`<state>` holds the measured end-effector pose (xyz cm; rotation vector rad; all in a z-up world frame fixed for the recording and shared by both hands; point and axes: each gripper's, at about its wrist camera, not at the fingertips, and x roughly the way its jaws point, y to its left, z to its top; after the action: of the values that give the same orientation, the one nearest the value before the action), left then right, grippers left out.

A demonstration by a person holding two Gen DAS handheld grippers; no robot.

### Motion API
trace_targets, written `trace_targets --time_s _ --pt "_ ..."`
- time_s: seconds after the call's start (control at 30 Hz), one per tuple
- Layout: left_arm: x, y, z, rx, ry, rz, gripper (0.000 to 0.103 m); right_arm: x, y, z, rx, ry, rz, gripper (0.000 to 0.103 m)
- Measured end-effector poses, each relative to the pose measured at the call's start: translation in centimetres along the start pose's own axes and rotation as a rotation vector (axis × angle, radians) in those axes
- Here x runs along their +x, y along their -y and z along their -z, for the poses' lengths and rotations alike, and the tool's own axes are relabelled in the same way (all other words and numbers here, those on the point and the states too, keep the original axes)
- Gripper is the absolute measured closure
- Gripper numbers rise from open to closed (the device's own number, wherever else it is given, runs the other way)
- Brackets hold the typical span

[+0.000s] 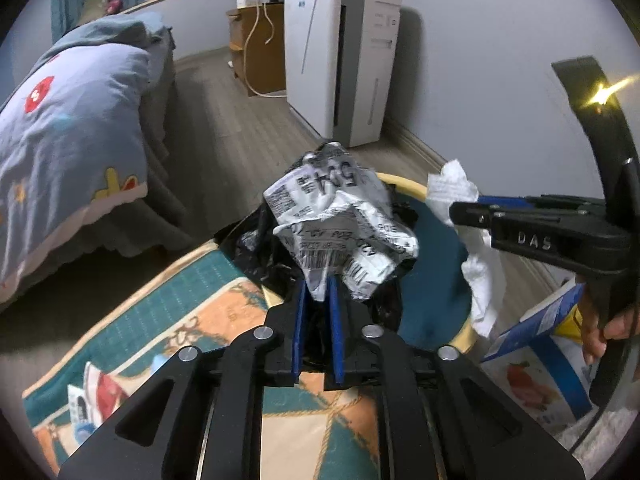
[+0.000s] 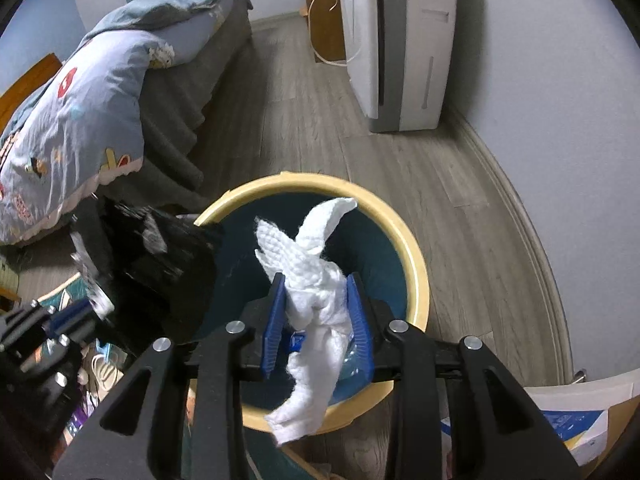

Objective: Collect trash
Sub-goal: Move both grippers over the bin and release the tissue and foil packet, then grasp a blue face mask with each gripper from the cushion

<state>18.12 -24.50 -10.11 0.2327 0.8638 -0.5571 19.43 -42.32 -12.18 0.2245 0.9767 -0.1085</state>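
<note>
Left gripper (image 1: 318, 292): blue pads clamp a crumpled black-and-white printed plastic wrapper (image 1: 340, 216), black film bunched beneath, held above the bin's near edge. Right gripper (image 2: 320, 304): pads grasp a twisted white paper towel (image 2: 316, 280), one end pointing up, the other dangling below the jaws, over the bin's opening. Bin (image 2: 404, 240): round, yellow rim, dark teal inside; no contents discernible. Patterned cloth (image 1: 168, 304) lies beside it.
</note>
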Motion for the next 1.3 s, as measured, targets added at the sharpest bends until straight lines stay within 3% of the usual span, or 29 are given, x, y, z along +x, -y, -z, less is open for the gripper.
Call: trace_targets --time_s 0.1,0.2,0.3,0.37,0.57,0.63,1.0,1.3 --pt "0.4 0.2 0.2 0.009 0.0 -0.006 0.068 -0.5 0.4 -0.3 0.025 0.039 -0.018 0.046" --pt "0.2 0.0 0.3 0.0 0.007 -0.014 0.054 -0.9 0.4 -0.4 0.029 0.059 -0.021 0.041" --pt "-0.5 -0.6 0.4 -0.018 0.018 -0.022 0.046 -1.1 0.3 -0.5 0.027 0.047 -0.016 0.036" --pt "-1.2 -1.0 0.5 -0.029 0.029 -0.031 0.034 -1.4 0.1 -0.5 0.024 0.049 -0.013 0.033" --pt "-4.0 -2.3 1.3 -0.047 0.067 -0.073 0.014 -3.0 -0.8 -0.2 -0.002 0.069 -0.007 0.013" --pt "-5.0 -2.7 1.8 -0.052 0.076 -0.099 0.012 -3.6 -1.3 -0.1 -0.015 0.076 0.002 0.006" --pt "-10.8 -6.1 4.9 -0.096 0.116 -0.178 0.009 -5.3 -4.9 0.8 -0.067 0.078 -0.019 0.006" --pt "-15.4 -12.3 8.7 -0.22 0.141 -0.269 0.008 -5.5 -12.2 1.8 -0.172 0.073 -0.097 0.006"
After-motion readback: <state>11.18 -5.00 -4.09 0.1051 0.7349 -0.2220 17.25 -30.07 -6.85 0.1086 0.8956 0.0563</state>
